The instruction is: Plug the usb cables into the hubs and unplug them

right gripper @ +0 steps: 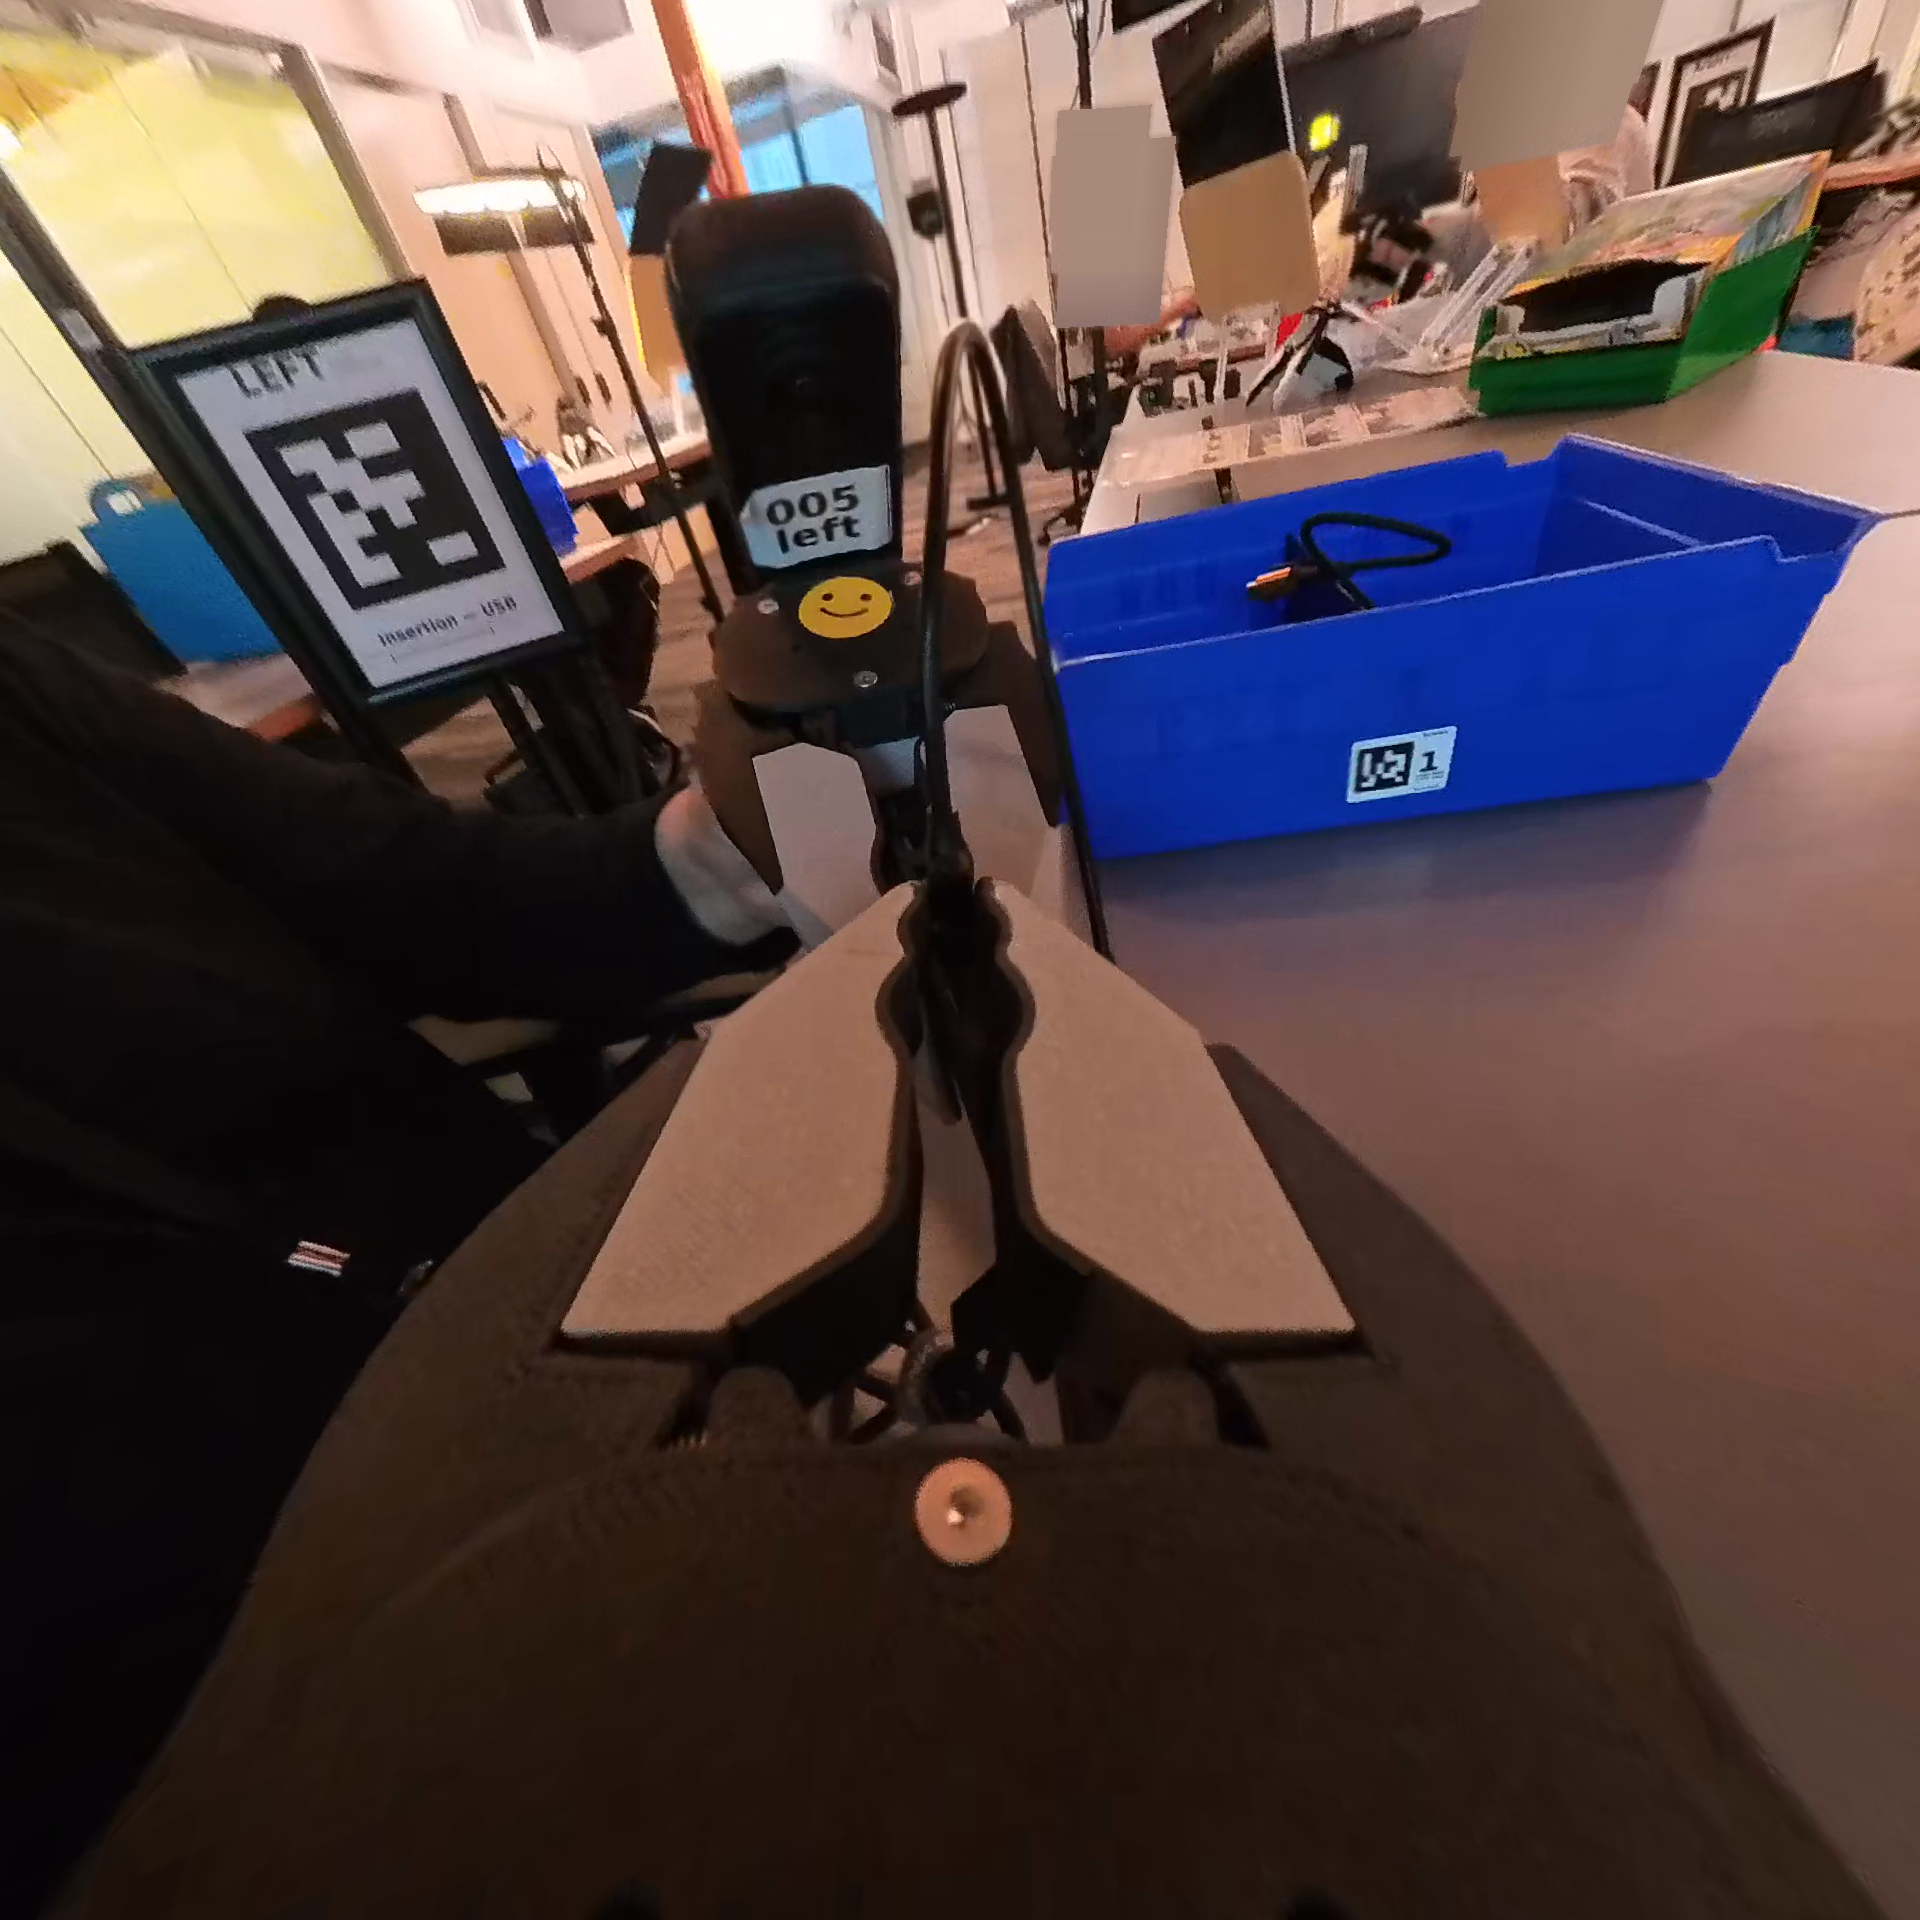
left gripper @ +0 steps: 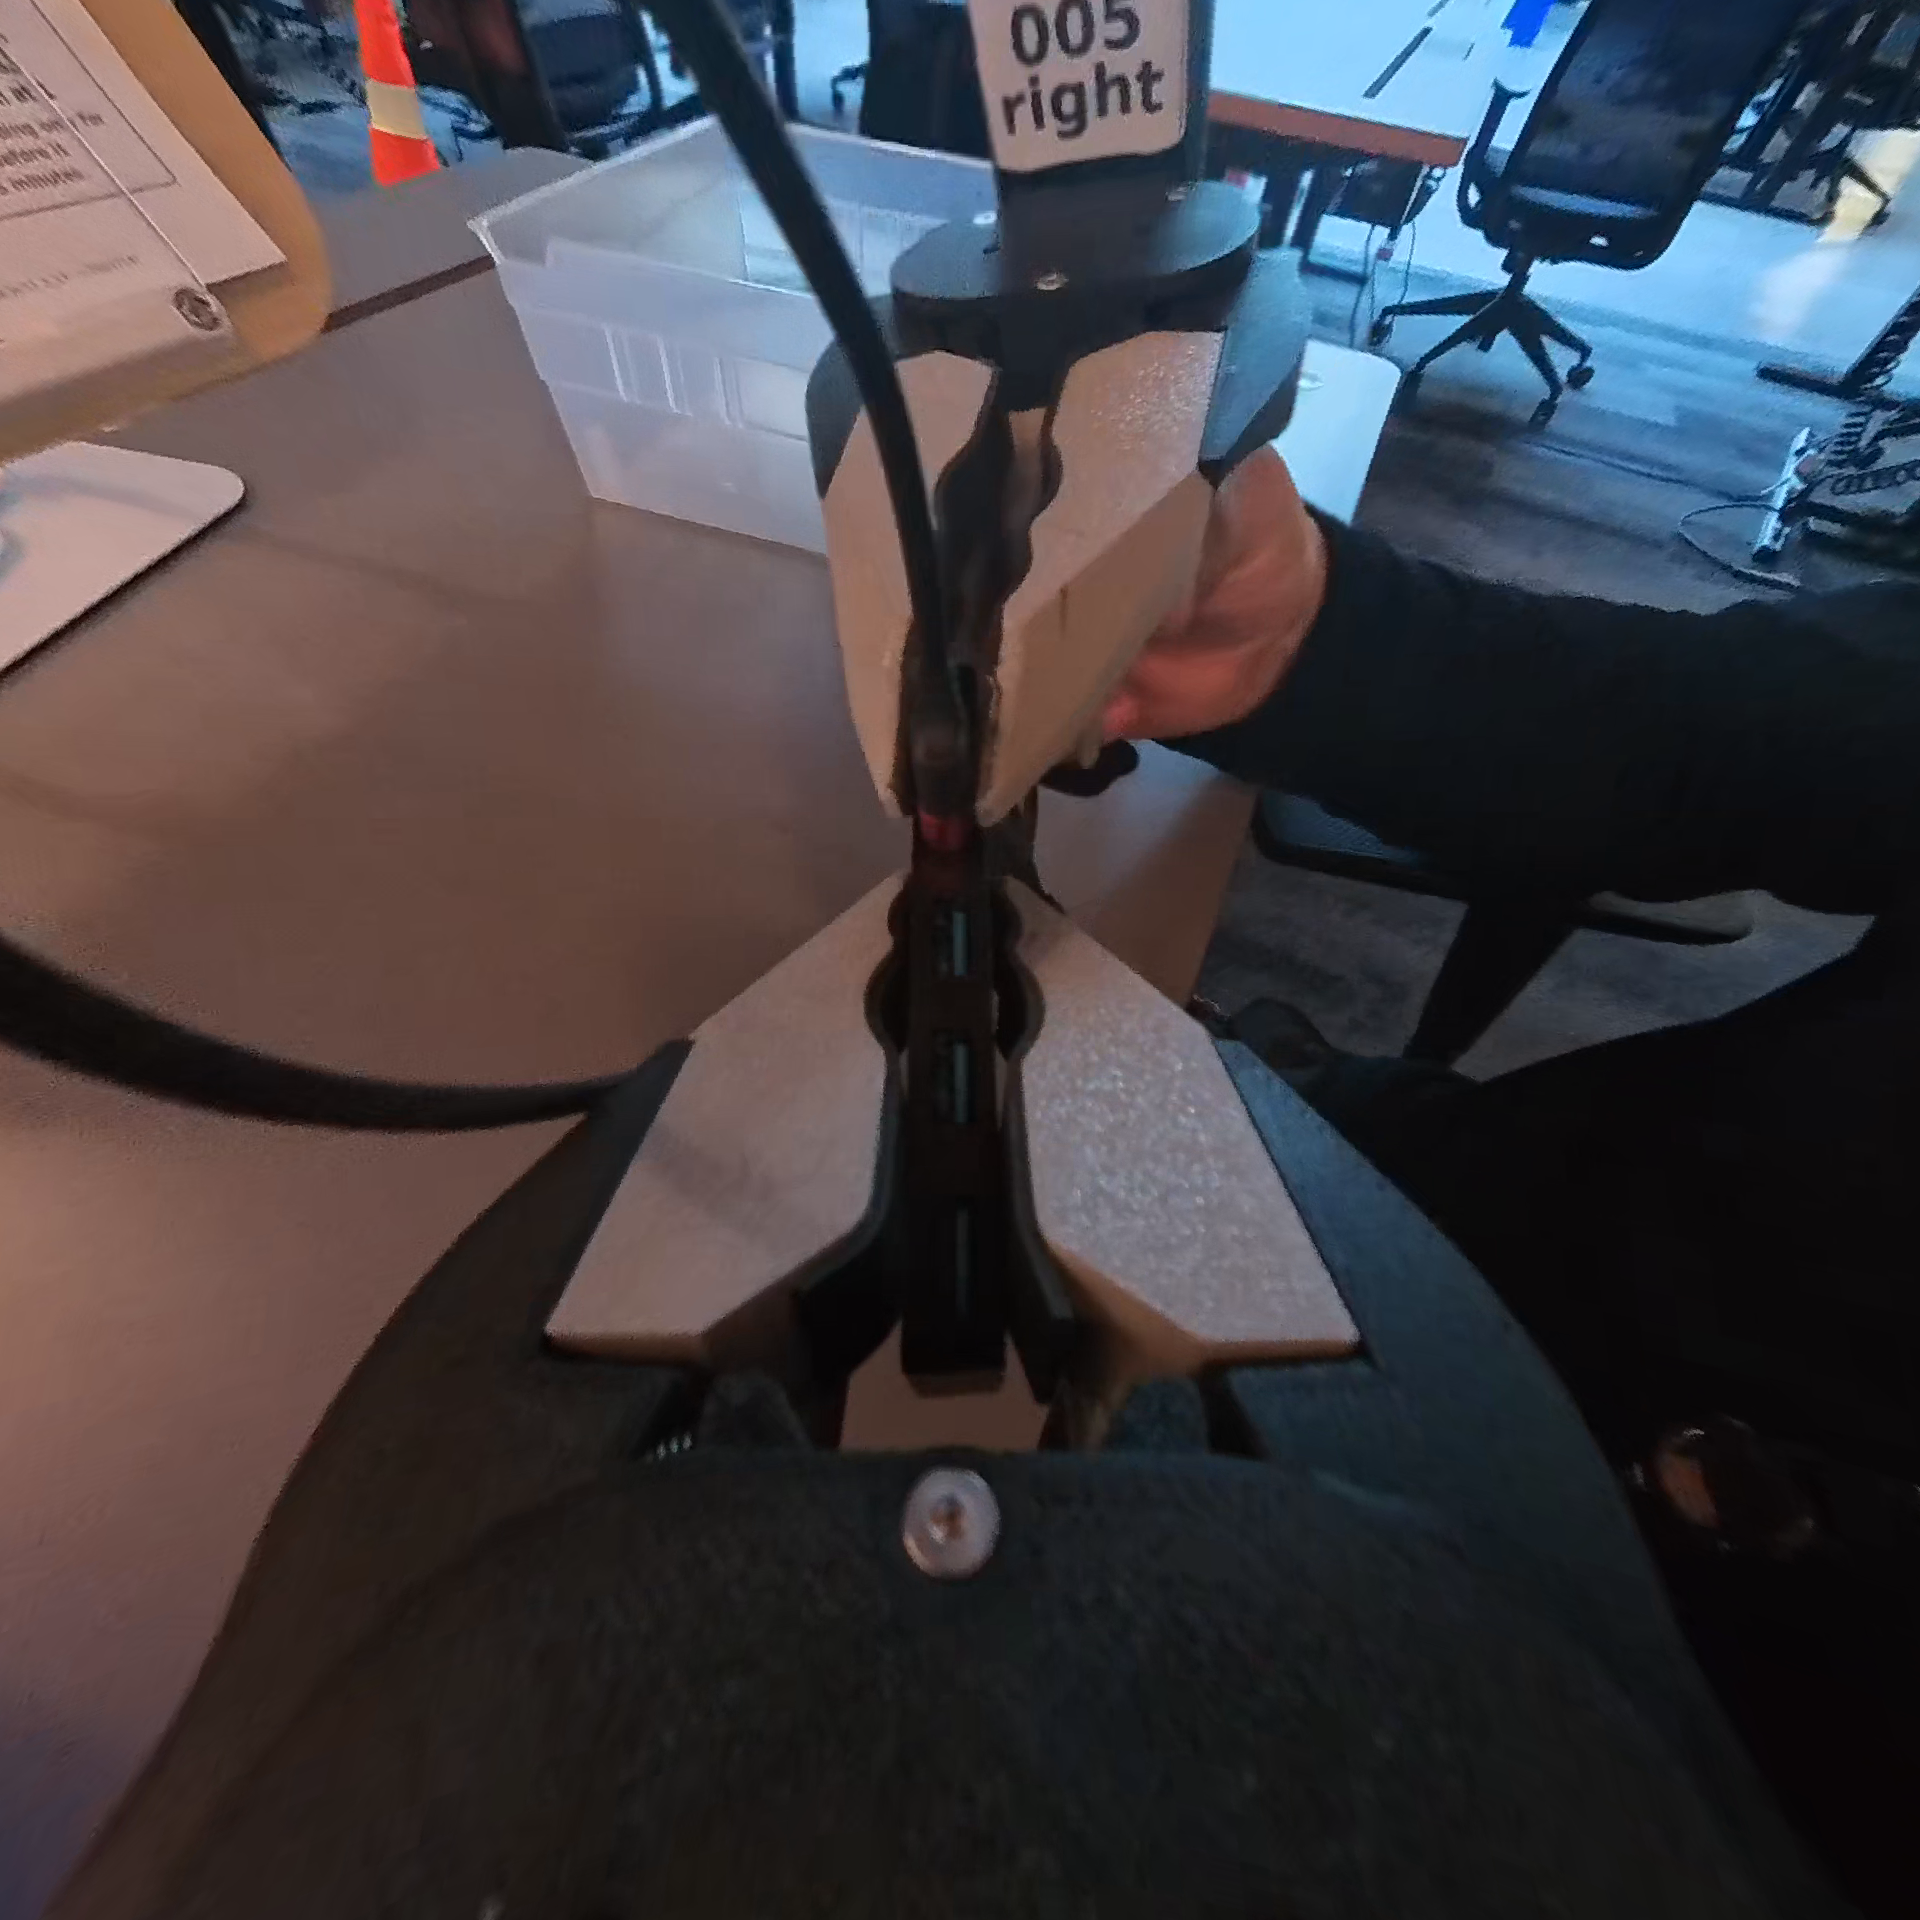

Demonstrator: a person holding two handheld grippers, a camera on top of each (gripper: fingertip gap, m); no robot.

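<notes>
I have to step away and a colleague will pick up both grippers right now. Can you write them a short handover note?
Left hand-held gripper: shut on the black USB hub, held off the table, ports facing up.
Right hand-held gripper: shut on the USB cable at its plug, directly opposite the hub's end.
The plug sits at the hub's far port; whether it is fully seated cannot be told.
Another cable lies in the blue bin on the table.
Left to do: finish this plug-in or pull-out, then handle the cable in the bin.
</notes>
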